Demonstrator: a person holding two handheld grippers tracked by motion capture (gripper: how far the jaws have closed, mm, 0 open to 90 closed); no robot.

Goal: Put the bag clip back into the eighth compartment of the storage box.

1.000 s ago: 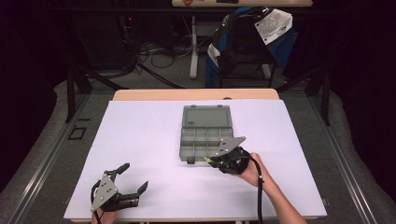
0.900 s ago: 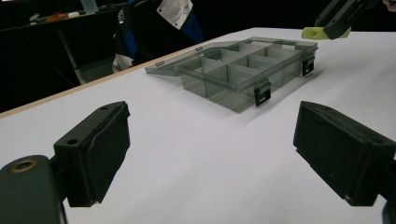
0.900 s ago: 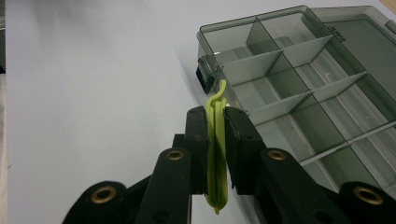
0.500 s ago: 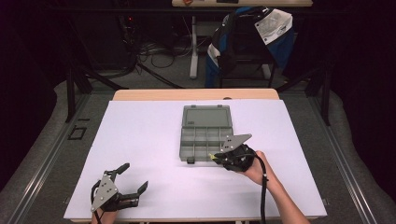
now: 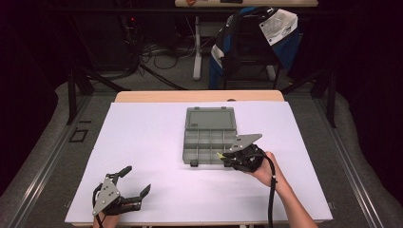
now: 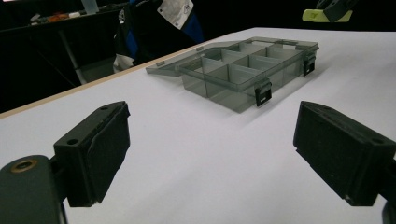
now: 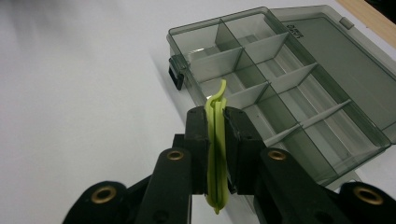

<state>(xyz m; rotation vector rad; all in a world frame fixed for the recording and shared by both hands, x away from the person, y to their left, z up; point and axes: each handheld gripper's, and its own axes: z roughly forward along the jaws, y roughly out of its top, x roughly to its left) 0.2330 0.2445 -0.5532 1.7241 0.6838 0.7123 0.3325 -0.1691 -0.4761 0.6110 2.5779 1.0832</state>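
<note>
Dark room w/ a chair (image 5: 252, 42) and cables behind; white table (image 5: 142, 137) up front. Grey compartment box (image 5: 209, 142) sits mid-table, lid flat open on the far side. Left gripper (image 5: 134, 182) rests near the front-left corner, jaws wide apart, nothing between, well apart from the box. Right gripper (image 7: 217, 149) is just beside the box's near-right corner, clamped on a thin yellow-green strip (image 7: 216, 140). Strip stands on edge, long axis pointing along the jaws toward the box's near compartments, so the box lies straight ahead; right hand is far nearer.
</note>
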